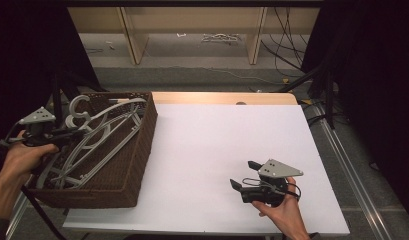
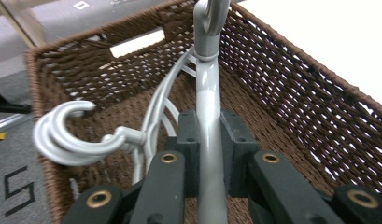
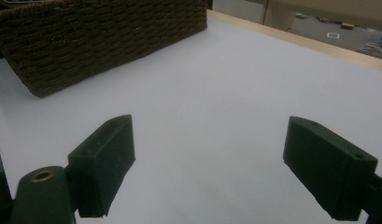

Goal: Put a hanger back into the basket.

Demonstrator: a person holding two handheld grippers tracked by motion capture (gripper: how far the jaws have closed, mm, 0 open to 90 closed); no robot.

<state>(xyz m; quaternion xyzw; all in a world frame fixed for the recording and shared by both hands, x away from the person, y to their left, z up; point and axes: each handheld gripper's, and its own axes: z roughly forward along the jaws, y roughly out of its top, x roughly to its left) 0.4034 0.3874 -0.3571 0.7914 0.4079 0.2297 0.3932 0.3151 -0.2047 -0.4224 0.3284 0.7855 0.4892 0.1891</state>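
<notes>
A brown woven basket stands on the left part of the white table and holds several grey plastic hangers. My left gripper reaches in over the basket's left rim and is shut on the arm of one grey hanger, whose hook points away from the camera. Another hanger's hook curls at the left in the left gripper view. My right gripper rests low over the white tabletop at the front right, open, with nothing between its pads.
The basket's woven wall stands beyond the right gripper, to its left. The white tabletop stretches between basket and right gripper. A wooden strip edges the table's far side. Cables and wooden shelving lie on the floor beyond.
</notes>
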